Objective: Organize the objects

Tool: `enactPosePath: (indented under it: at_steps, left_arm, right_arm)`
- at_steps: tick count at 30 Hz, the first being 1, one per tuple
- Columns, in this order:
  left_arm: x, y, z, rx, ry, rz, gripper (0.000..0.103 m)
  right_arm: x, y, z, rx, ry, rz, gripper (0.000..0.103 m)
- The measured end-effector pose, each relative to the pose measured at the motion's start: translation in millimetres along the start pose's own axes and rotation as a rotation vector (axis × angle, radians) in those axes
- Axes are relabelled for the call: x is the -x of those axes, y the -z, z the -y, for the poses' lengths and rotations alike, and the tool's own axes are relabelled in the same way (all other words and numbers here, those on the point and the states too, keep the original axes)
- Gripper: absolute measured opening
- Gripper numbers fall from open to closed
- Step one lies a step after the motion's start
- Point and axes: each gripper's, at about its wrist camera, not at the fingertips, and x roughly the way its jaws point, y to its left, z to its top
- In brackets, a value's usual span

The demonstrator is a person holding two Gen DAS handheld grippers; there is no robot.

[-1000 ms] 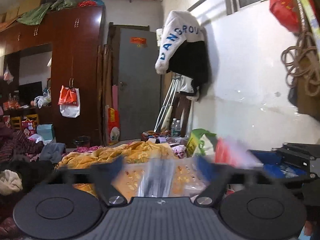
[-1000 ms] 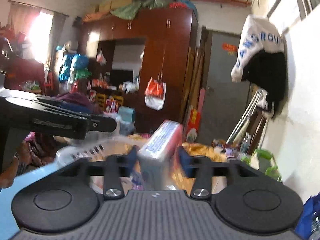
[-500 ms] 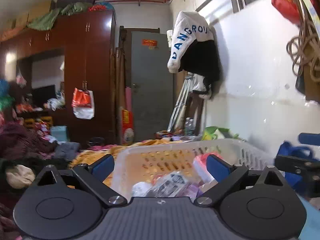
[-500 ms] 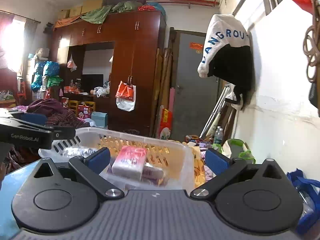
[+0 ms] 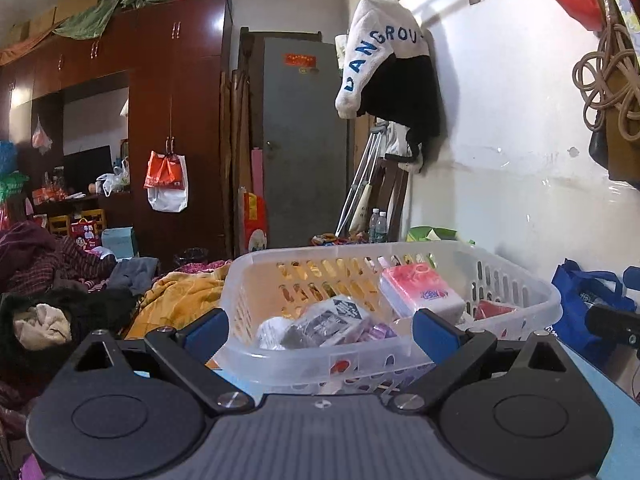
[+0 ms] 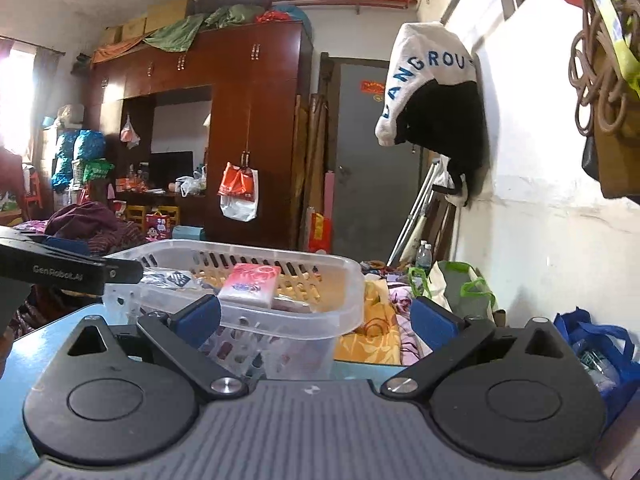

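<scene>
Both grippers sat low over the blue tabletop, just near of the translucent slotted basket. Left gripper: jaws spread wide, nothing between them. Right gripper: jaws likewise spread, empty. The pink tissue pack lay inside the basket toward its right side, beside a black-and-white packet at the near wall. Judged step: drop-off finished, hands free. Next move would call for locating another loose item; none showed on the tabletop in either view.
</scene>
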Motion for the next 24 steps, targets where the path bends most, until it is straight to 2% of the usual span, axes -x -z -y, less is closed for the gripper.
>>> enactPosePath:
  at_steps: [7, 13, 24]
  left_arm:
    - [5, 3, 1, 0.005, 0.0, 0.004, 0.1]
    - [3, 7, 3, -0.004, 0.005, -0.025, 0.1]
    - [12, 9, 2, -0.006, -0.007, -0.011, 0.1]
  right_arm:
    - [3, 3, 1, -0.01, -0.003, 0.024, 0.103]
    - [3, 3, 2, -0.007, 0.004, 0.025, 0.103]
    - [5, 5, -1, 0.001, 0.006, 0.031, 0.103]
